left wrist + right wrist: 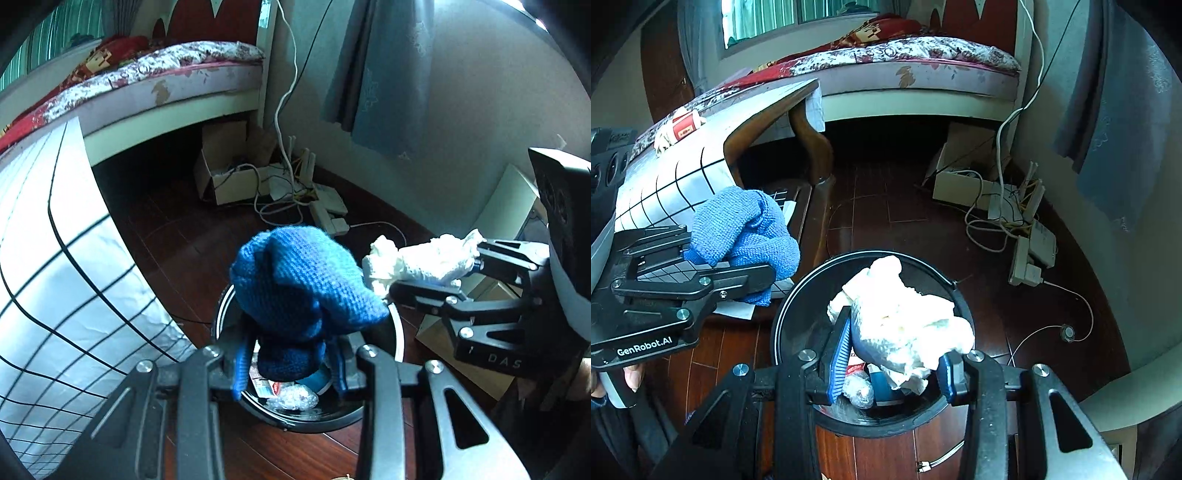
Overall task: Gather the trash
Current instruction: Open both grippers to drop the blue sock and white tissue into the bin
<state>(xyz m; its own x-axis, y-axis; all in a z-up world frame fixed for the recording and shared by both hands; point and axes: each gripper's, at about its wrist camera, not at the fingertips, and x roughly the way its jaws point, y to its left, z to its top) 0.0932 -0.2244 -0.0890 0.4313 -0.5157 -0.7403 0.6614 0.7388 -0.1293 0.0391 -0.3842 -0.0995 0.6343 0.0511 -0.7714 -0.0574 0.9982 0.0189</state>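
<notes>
With both grippers over the bin (783,314), left gripper (288,365) pinching the blue cloth (299,280) and right gripper (890,365) pinching the tissue (905,321), either could snag on release and spill onto the floor (886,206).

The knitted cloth (299,280) is bright blue, the crumpled paper wad (905,321) white, and the round bin (798,295) black. The desk (55,229) wears a pale grey cover ruled in a black grid, the floor (905,206) is dark red-brown wood, and the bed (923,55) has a red-and-white floral print.
</notes>
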